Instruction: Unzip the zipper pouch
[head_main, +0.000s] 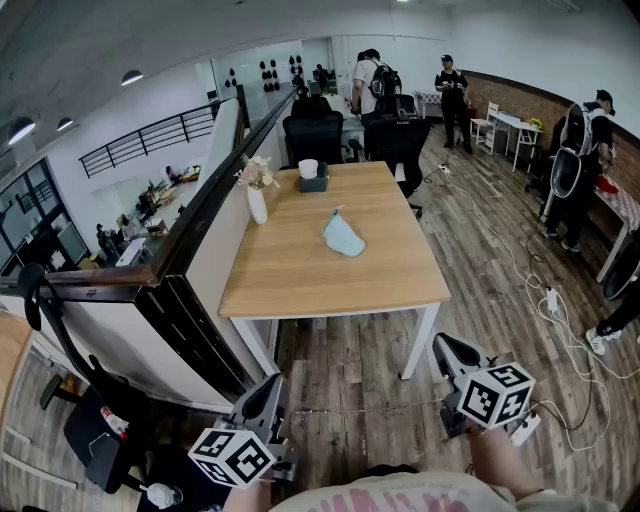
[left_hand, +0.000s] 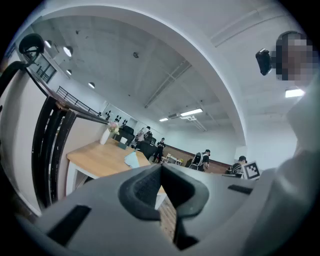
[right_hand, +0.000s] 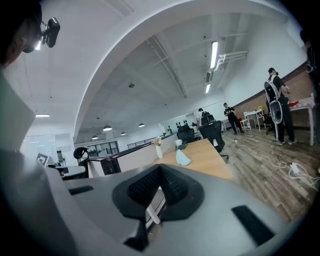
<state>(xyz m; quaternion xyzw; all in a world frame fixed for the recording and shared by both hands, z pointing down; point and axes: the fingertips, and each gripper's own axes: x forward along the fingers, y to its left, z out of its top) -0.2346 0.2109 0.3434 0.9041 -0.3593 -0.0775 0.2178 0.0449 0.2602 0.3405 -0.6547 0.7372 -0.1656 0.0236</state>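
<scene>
A light blue zipper pouch (head_main: 343, 236) lies near the middle of the wooden table (head_main: 300, 280), far ahead of both grippers. My left gripper (head_main: 270, 384) hangs low at the bottom left over the floor, short of the table's near edge, jaws shut with nothing between them. My right gripper (head_main: 444, 345) is held at the bottom right beside the table's near right leg, also shut and empty. In the left gripper view the pouch (left_hand: 131, 159) shows just above the shut left gripper (left_hand: 161, 168). The right gripper view has the pouch (right_hand: 183, 159) beyond the shut right gripper (right_hand: 160, 168).
A white vase with flowers (head_main: 257, 192) and a dark box with a white cup (head_main: 312, 177) stand at the table's far end. Black office chairs (head_main: 314, 135) sit behind it. A partition wall (head_main: 190, 270) runs along the left. Cables (head_main: 545, 300) lie on the floor; people (head_main: 452, 88) stand at the back.
</scene>
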